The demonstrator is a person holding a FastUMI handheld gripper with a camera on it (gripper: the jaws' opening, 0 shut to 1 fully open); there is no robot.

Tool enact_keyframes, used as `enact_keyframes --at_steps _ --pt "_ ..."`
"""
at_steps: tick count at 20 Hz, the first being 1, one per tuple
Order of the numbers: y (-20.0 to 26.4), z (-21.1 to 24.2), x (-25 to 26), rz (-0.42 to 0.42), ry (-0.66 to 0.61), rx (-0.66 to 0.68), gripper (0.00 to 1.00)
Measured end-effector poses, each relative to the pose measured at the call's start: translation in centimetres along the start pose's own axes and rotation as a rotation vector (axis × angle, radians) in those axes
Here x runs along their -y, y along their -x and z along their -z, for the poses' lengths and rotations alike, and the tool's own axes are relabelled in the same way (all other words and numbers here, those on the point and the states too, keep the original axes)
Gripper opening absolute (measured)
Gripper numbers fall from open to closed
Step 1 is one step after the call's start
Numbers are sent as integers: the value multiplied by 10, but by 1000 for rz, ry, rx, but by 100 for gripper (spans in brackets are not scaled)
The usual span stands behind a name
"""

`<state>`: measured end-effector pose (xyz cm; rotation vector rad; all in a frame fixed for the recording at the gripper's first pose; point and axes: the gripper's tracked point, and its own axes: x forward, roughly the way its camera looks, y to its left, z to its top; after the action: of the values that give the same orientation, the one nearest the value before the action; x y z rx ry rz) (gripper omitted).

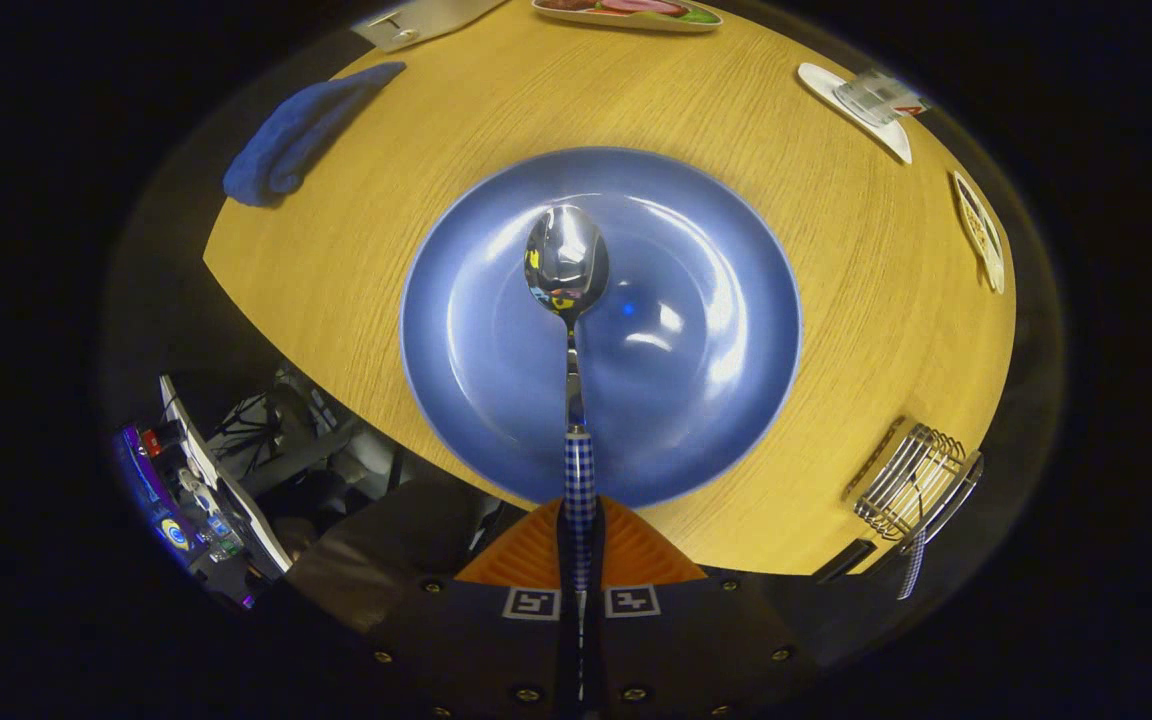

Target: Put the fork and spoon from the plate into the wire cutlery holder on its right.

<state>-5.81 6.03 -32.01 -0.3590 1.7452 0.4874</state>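
The tool (579,535) grips the spoon (568,300) by its checked handle, its bowl reaching ahead over the blue plate (716,400), the wire cutlery holder (914,484) off to its right.

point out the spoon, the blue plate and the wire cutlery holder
spoon (566,262): gripper view, on its bowl; its checked handle is clamped between the fingers
blue plate (736,260): gripper view, on the bare rim beyond the fingers
wire cutlery holder (914,482): gripper view, on its wire wall, right of the plate
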Motion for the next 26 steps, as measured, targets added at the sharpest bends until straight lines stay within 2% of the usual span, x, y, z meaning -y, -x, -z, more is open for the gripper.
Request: enact_keyframes --at_steps 7,20,24,26 --pt "40 51 40 -29 -58 -93 2" --pt "77 109 107 -42 -207 -125 2" --pt "90 122 122 -85 -257 -134 2" --pt "95 134 138 -70 -276 -153 2"
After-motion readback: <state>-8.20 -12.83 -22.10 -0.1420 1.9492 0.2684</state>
